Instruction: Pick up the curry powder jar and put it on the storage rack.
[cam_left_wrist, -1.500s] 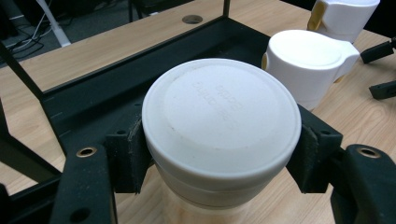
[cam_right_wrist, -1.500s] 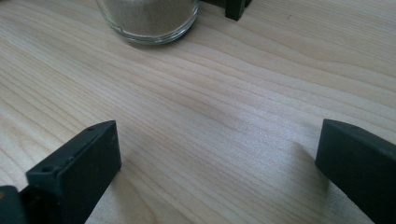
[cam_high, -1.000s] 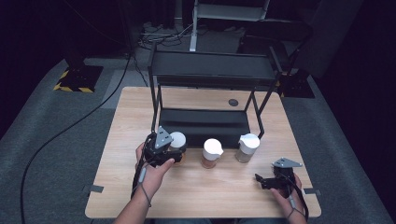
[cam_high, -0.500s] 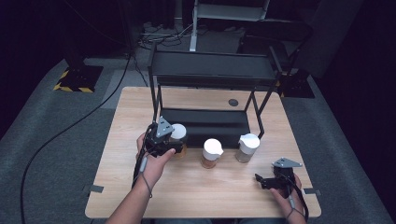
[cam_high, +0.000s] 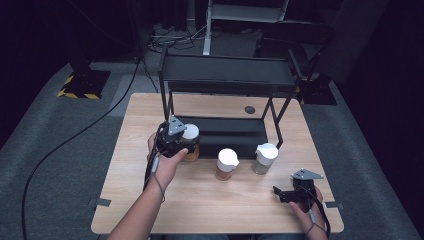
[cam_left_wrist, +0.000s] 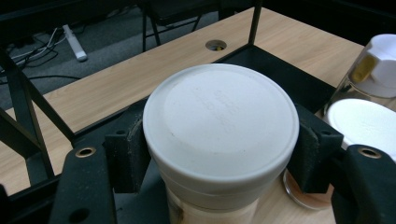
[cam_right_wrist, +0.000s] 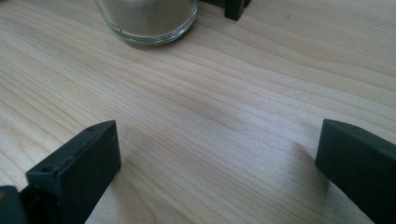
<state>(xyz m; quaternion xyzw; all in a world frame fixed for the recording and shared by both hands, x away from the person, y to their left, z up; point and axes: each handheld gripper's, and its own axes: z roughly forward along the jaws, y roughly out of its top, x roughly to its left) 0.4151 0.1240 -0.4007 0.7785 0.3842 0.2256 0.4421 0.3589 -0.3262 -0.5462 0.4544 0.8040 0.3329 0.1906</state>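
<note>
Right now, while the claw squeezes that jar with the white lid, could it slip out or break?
The jar probably stays put: the left claw presses its pads on both sides, just under the wide lid. Its body looks like glass, so it may be slippery and could break if dropped. It seems filled, so likely heavy for its size.

High view above table (cam_high: 150, 115), gripper views close, sharing jars (cam_high: 226, 163)

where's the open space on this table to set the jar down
The broad free patch is the near strip of the table, between the person's left forearm and the right gripper. The left side, outward of the left gripper holding the jar, is bare too. It is crowded around the two other jars and the rack's lower shelf.
</note>
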